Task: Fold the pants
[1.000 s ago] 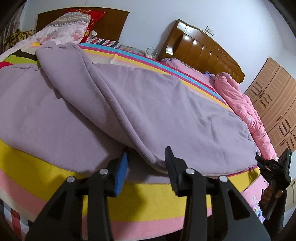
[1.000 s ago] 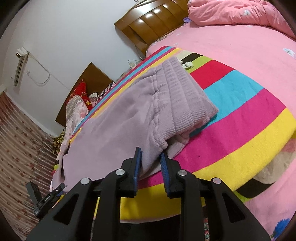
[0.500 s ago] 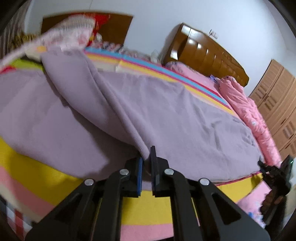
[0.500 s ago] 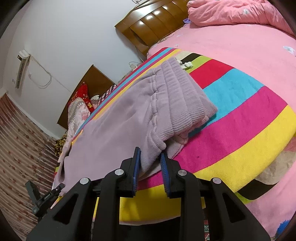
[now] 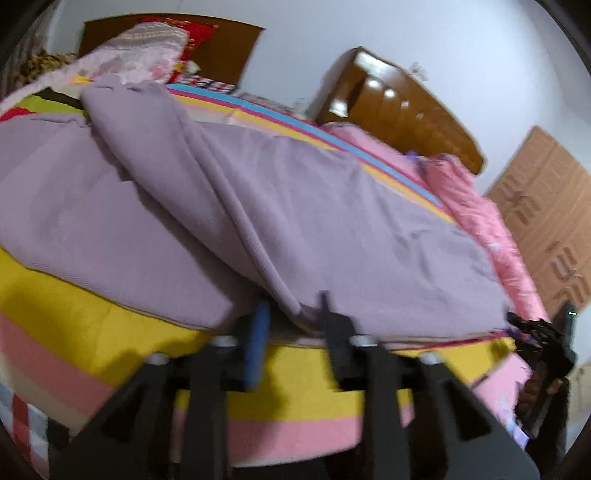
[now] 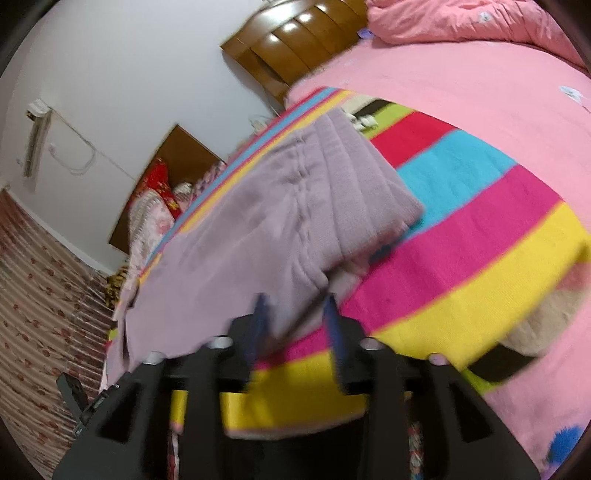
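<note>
Lilac fleece pants [image 5: 332, 206] lie spread on a striped blanket [image 5: 74, 310] on the bed. A fold ridge runs from the far left down to the near edge. My left gripper [image 5: 291, 314] is open, its jaws either side of the near end of that ridge. In the right wrist view the ribbed waistband end of the pants [image 6: 332, 199] is folded over. My right gripper [image 6: 295, 314] is open with the near corner of the pants between its jaws. The right gripper also shows in the left wrist view [image 5: 546, 350] at the bed's right edge.
A pink quilt [image 6: 461, 18] is bunched at the head of the bed by a wooden headboard [image 5: 399, 103]. Pillows [image 5: 147, 44] lie at the far left. A wooden wardrobe [image 5: 554, 221] stands at the right. The left gripper's tool [image 6: 81, 398] shows at lower left.
Both grippers have opened: the left was shut on the fold ridge half a second ago, and the right has widened and let go of the pants' corner. The cloth has settled.
</note>
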